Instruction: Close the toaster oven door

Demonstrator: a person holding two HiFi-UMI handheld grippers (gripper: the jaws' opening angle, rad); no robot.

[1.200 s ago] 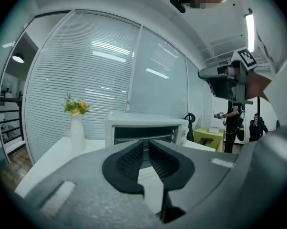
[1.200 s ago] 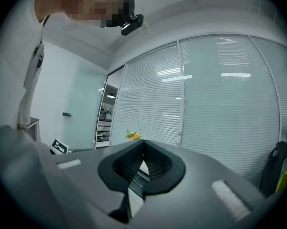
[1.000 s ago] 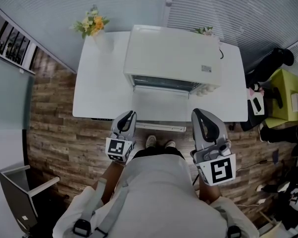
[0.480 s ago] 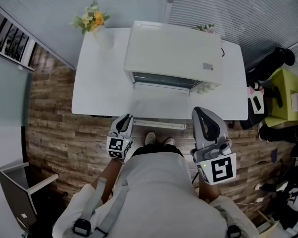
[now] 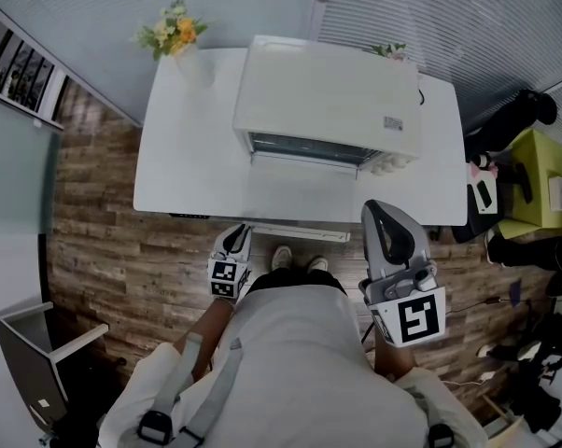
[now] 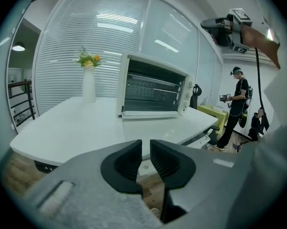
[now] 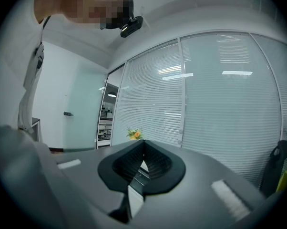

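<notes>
1. Toaster oven sits on the white table, straight ahead of both sets of fingertips. Its door is dropped open and lies flat, reaching back toward the person.
2. The door's handle runs along the near table edge. It passes between the two grippers – just to the right of the left fingertips and to the left of the right ones, touching neither.
3. The left gripper is held low at the table's front edge. Its jaws have just been opening and now stand a narrow slit apart, with nothing between the ribbed pads. In the left gripper view, the oven's racks show beyond the tips.
4. The right gripper is at the table's front edge, off the handle's right end. Its jaws meet at the tips and hold nothing.
5. A white vase of flowers stands on the table's far left corner, well beyond the left fingertips and to their left.
6. Another person stands in the background – off to the right of the left gripper's jaws, past the table.
</notes>
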